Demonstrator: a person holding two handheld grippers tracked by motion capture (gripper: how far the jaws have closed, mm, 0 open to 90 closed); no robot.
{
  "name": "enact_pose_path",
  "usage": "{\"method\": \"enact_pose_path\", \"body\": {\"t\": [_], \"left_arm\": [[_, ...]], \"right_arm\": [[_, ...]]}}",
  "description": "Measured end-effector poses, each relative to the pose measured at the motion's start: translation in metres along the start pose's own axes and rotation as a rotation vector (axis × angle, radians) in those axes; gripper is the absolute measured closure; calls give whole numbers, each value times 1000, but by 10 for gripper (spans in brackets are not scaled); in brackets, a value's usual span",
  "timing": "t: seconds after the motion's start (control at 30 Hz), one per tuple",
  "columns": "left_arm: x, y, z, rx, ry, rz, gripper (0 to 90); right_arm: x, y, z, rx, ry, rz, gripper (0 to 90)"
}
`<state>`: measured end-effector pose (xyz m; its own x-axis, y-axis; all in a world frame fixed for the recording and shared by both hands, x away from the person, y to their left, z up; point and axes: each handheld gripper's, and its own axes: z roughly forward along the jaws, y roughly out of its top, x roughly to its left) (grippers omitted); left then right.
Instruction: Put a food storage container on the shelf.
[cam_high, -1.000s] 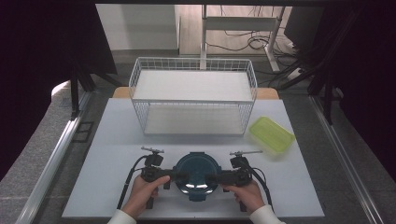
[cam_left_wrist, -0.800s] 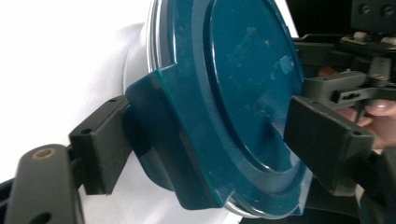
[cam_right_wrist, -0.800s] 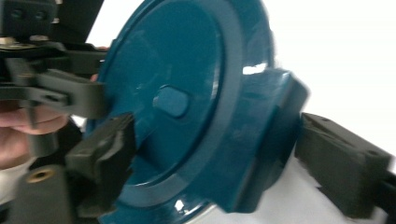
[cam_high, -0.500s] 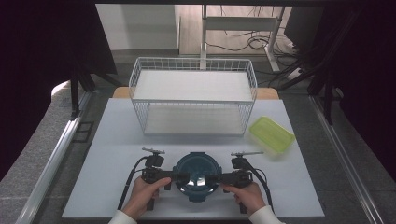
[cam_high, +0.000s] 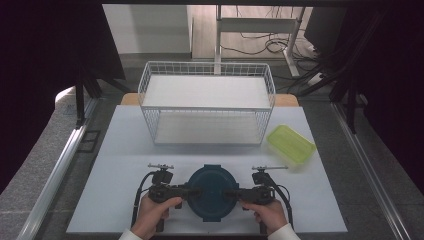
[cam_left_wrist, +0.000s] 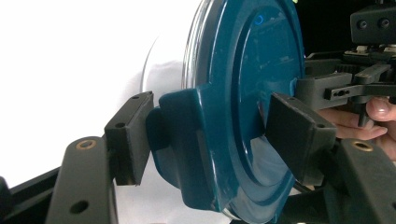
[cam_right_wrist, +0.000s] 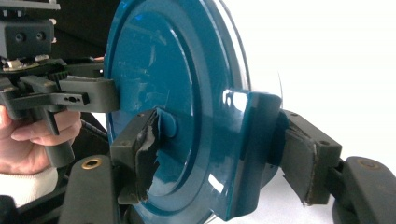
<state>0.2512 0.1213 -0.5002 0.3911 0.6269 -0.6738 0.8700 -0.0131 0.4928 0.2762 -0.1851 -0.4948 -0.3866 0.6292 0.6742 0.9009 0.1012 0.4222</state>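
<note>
Teal lid (cam_high: 212, 192) | left tool (cam_high: 184, 192) just closed, pinching tab | right tool (cam_high: 235, 194) likewise

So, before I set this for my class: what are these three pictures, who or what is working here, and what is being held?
A person sits at a white table and works with two hand-held tongs, the left tongs and the right tongs. One picture looks down from above; the other two come from small cameras riding on each pair of tongs. On the table stand a white wire basket and a flat green container. Between the tongs is a round container with a dark teal lid. Both have just been closing on its side tabs, one from each side, and their pads now press on them.
</note>
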Motion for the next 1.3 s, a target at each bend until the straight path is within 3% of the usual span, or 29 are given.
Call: {"method": "enact_pose_path", "body": {"t": [0.13,0.27,0.87,1.3], "left_arm": [[-4,-1,-2,2,12,19,353],[-6,-2,-3,-8,12,13,364],[-10,3,-8,-18,1,33,382],[-14,8,-12,-36,0,51,392]], "right_arm": [[0,-1,-2,-1,4,8,343],[1,-1,-3,-4,3,10,345],[7,2,-9,-36,-12,-49,344],[10,4,-13,-62,-2,-59,345]]}}
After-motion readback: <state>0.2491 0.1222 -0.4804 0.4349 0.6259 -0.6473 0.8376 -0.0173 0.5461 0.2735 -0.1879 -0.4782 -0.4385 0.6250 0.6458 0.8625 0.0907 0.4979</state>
